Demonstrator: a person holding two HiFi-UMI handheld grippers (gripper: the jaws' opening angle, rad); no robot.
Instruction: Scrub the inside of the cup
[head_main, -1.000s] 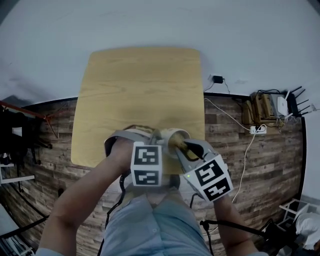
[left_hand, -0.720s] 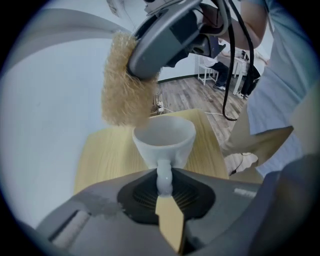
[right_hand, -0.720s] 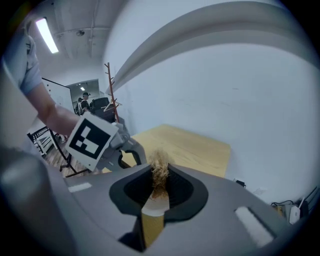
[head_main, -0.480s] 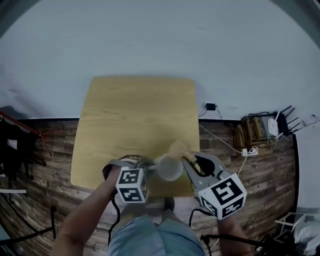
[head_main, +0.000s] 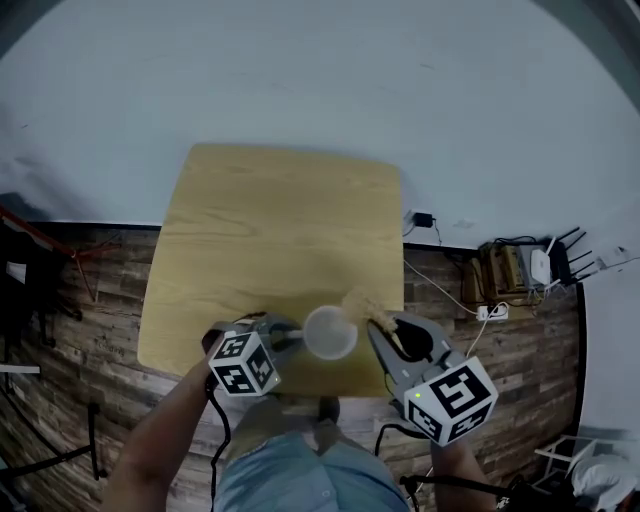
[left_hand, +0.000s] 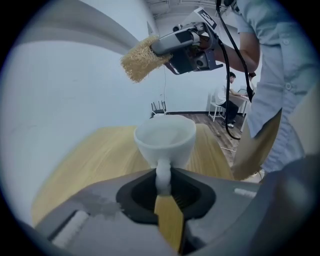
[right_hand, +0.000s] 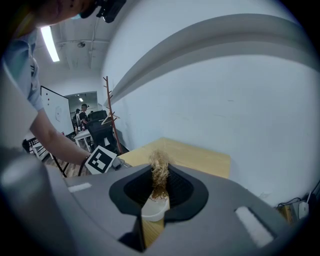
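A white cup (head_main: 329, 333) hangs upright over the near edge of the wooden table (head_main: 270, 220). My left gripper (head_main: 290, 338) is shut on its handle. In the left gripper view the handle (left_hand: 163, 175) runs down between the jaws and the cup's bowl (left_hand: 165, 137) opens upward. A straw-coloured scrubber (head_main: 358, 302) sits in my right gripper (head_main: 385, 325), which is shut on it. The scrubber (left_hand: 140, 57) is outside the cup, above and beside its rim. In the right gripper view its fibres (right_hand: 160, 172) stick up from between the jaws.
A power strip with cables (head_main: 492, 312) and boxes (head_main: 510, 265) lie on the plank floor right of the table. A coat rack (right_hand: 108, 105) stands by the wall. People sit at desks (left_hand: 227, 97) far off. My own legs are just below the cup.
One second ago the cup was tipped toward the right gripper with the scrubber in its mouth. Now the cup stands upright and the scrubber is out, beside the rim.
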